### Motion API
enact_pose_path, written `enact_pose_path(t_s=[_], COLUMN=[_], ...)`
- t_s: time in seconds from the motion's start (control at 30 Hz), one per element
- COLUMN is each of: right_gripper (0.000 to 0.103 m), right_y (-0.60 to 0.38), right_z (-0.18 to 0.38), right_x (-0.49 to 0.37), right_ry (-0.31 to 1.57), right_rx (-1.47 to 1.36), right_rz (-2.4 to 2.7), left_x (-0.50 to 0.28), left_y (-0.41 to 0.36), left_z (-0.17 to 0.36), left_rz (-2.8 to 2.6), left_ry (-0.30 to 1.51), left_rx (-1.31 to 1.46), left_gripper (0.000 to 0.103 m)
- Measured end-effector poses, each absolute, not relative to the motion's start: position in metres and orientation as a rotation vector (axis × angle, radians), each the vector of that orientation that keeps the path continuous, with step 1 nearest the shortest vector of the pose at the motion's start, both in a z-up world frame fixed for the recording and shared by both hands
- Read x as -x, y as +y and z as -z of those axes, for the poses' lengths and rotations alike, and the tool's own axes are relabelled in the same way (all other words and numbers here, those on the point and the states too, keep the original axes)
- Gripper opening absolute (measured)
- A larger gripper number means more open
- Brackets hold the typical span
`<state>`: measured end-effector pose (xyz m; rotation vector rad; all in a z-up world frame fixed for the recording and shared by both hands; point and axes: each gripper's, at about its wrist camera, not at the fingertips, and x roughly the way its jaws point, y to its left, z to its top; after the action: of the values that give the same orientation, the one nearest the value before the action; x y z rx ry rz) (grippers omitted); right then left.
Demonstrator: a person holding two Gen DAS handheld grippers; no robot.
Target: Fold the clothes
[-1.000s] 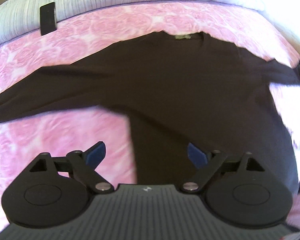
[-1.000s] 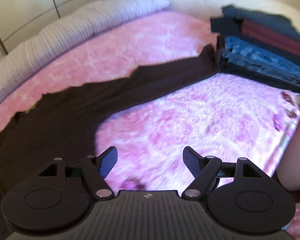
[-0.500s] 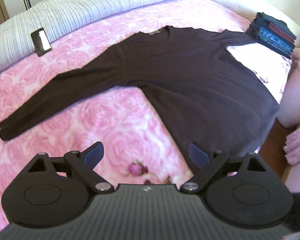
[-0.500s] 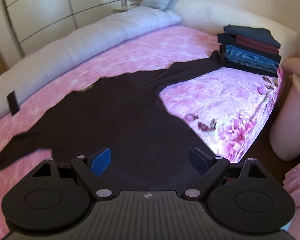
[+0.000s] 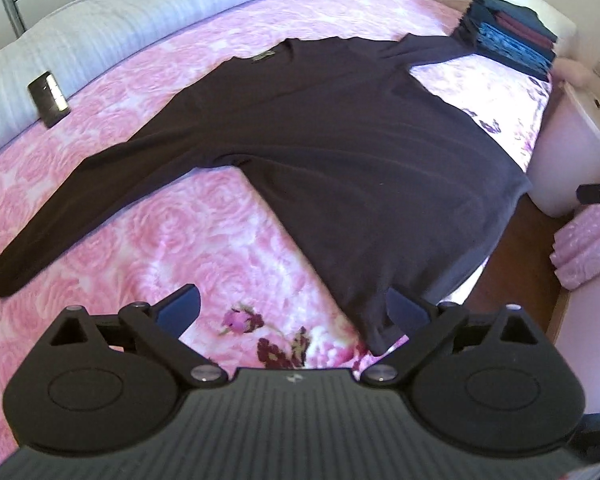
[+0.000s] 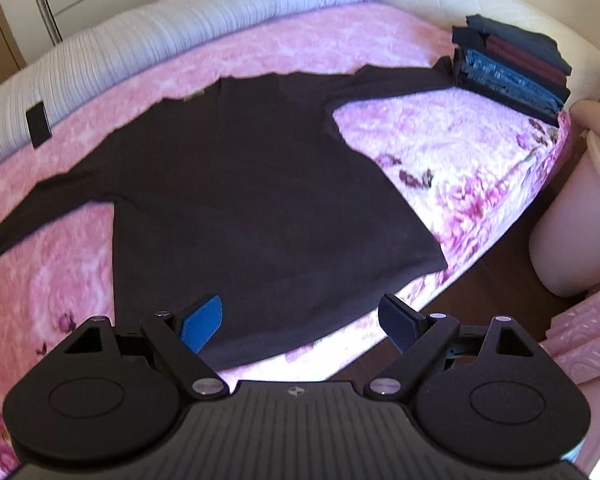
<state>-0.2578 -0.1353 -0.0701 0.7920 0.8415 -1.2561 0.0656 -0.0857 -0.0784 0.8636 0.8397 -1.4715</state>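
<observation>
A dark long-sleeved sweater (image 5: 340, 152) (image 6: 260, 200) lies flat on the pink bed, collar toward the pillows, both sleeves spread out. Its left sleeve (image 5: 80, 208) stretches to the far left; the right sleeve (image 6: 400, 80) reaches the stack of folded clothes. My left gripper (image 5: 292, 312) hangs open above the bed near the sweater's lower left hem corner, holding nothing. Over the sweater's bottom hem at the bed edge, my right gripper (image 6: 300, 320) is open and empty too. The right gripper's tip (image 5: 598, 192) shows at the right edge of the left wrist view.
A stack of folded clothes (image 6: 512, 72) (image 5: 508, 36) sits at the bed's far right corner. A small dark device (image 5: 48, 98) (image 6: 38, 124) leans on the white ribbed bolster (image 6: 180, 28). A pale round bin (image 6: 572, 220) stands on the brown floor beside the bed.
Both grippers have pulled back and risen from the sweater, so both views now take in the whole spread garment. The sweater lies as it did.
</observation>
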Motion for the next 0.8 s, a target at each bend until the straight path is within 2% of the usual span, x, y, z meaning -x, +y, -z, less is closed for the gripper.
enact_pose_path(t_s=[0.33, 0.8], right_gripper=[0.088, 0.088], right_y=[-0.113, -0.106], right_z=[0.076, 0.063], right_x=[0.241, 0.226], right_ry=[0.927, 0.894], right_rx=[-0.881, -0.859], right_rz=[1.271, 1.26], left_x=[-0.063, -0.076], left_y=[-0.09, -0.082], left_z=[0.064, 0.059], left_rz=[1.569, 1.546], left_ry=[0.759, 0.745], left_rx=[-0.873, -0.846], left_gripper=[0.099, 0.1])
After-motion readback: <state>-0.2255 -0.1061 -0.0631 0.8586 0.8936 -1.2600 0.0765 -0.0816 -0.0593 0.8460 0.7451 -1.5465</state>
